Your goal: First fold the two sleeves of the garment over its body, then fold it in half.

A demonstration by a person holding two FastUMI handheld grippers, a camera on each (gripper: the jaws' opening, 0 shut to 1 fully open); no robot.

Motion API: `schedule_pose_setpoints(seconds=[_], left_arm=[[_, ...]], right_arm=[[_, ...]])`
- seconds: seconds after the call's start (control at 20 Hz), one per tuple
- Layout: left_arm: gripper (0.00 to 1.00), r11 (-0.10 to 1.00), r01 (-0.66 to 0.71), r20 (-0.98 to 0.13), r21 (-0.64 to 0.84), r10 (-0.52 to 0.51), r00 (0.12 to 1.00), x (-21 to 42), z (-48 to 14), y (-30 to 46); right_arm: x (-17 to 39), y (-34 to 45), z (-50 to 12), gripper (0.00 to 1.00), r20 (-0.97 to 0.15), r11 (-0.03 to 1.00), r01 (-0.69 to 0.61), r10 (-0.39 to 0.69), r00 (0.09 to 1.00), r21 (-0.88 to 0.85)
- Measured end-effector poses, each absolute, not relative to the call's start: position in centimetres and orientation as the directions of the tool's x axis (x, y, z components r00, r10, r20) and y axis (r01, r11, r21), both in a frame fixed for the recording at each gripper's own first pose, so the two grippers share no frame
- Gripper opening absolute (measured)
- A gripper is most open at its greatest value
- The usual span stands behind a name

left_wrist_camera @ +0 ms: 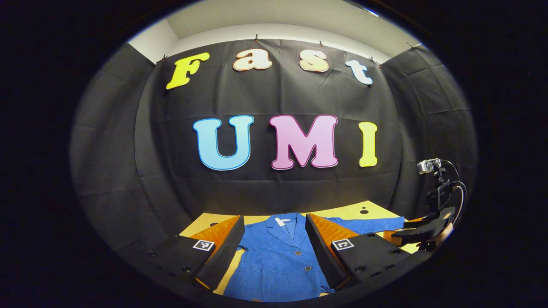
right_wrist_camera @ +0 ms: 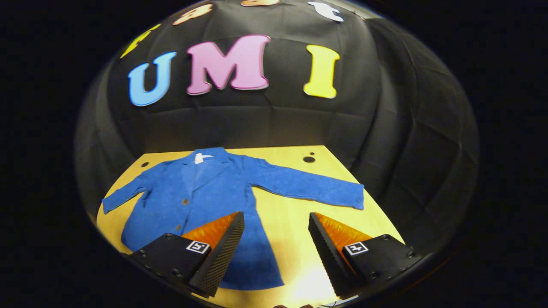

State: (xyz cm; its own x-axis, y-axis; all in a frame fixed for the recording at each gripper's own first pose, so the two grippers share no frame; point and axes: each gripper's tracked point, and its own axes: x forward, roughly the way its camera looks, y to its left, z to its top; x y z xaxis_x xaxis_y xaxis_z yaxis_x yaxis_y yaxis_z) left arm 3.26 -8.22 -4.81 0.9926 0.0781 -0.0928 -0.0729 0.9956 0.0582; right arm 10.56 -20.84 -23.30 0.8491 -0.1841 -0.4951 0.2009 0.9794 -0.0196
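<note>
Nearest in the left gripper view, the left gripper [left_wrist_camera: 274,250] hangs low over the front of the garment [left_wrist_camera: 278,261], its jaws spread wide with nothing between them but the blue cloth below; I cannot tell whether the fingers touch the fabric. In the right gripper view the right gripper [right_wrist_camera: 276,250] is likewise wide apart and holds nothing, poised above the near edge of the table [right_wrist_camera: 295,239]; its left finger [right_wrist_camera: 220,250] overlaps the garment's hem side, its right finger [right_wrist_camera: 329,252] stands over bare wood.

The garment [right_wrist_camera: 209,192], a blue buttoned jacket, lies flat and face up on the yellow table, collar [right_wrist_camera: 203,158] toward the far wall, hem toward the grippers; both sleeves are spread outward, unfolded; the right sleeve [right_wrist_camera: 308,186] reaches toward the table's right edge, the left sleeve [right_wrist_camera: 124,194] slants toward the left edge.

Farther off in the left gripper view, the right gripper [left_wrist_camera: 421,231] shows to the right, near the right sleeve [left_wrist_camera: 370,224], with a small camera [left_wrist_camera: 429,165] mounted above it; behind everything hangs the black cloth wall [right_wrist_camera: 385,128].
</note>
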Motion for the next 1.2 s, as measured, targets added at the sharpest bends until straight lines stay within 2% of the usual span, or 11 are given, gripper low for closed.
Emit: schedule_pose_setpoints(seconds=[0.25,0.35,0.5,0.8,1.0,1.05,1.1,1.2], left_arm=[[0.82,0.991,-0.109,-0.144,0.071,0.119,0.982,5.1,-6.8,-8.4],[0.82,0.987,-0.132,-0.184,0.090,0.146,0.972,5.7,-8.1,-7.9],[0.82,0.985,-0.141,-0.233,0.102,0.162,0.959,6.4,-9.7,-7.8],[0.82,0.982,-0.160,-0.268,0.102,0.182,0.946,7.9,-11.0,-7.8],[0.82,0.977,-0.165,-0.284,0.131,0.197,0.938,8.9,-11.7,-7.4],[0.82,0.978,-0.164,-0.289,0.132,0.196,0.937,9.1,-11.8,-7.5],[0.82,0.977,-0.163,-0.292,0.134,0.197,0.936,9.3,-12.0,-7.6],[0.83,0.976,-0.161,-0.294,0.146,0.198,0.935,9.6,-11.9,-7.7]], right_arm=[[13.4,-29.6,-27.4,0.98,-0.556,0.938,0.343,-0.312,0.771,-0.050],[15.0,-31.8,-28.6,0.97,-0.576,0.931,0.365,-0.306,0.758,-0.016],[17.3,-37.1,-30.2,0.97,-0.599,0.906,0.420,-0.365,0.712,-0.052],[21.3,-45.1,-32.6,0.98,-0.656,0.829,0.559,-0.436,0.616,-0.026],[22.3,-47.8,-35.1,0.98,-0.725,0.789,0.614,-0.425,0.541,-0.005],[22.4,-47.9,-36.1,1.00,-0.750,0.789,0.614,-0.413,0.516,-0.012],[22.7,-47.7,-36.8,0.97,-0.770,0.792,0.610,-0.391,0.504,-0.003],[23.0,-47.1,-38.2,0.98,-0.803,0.791,0.612,-0.353,0.480,0.019]])
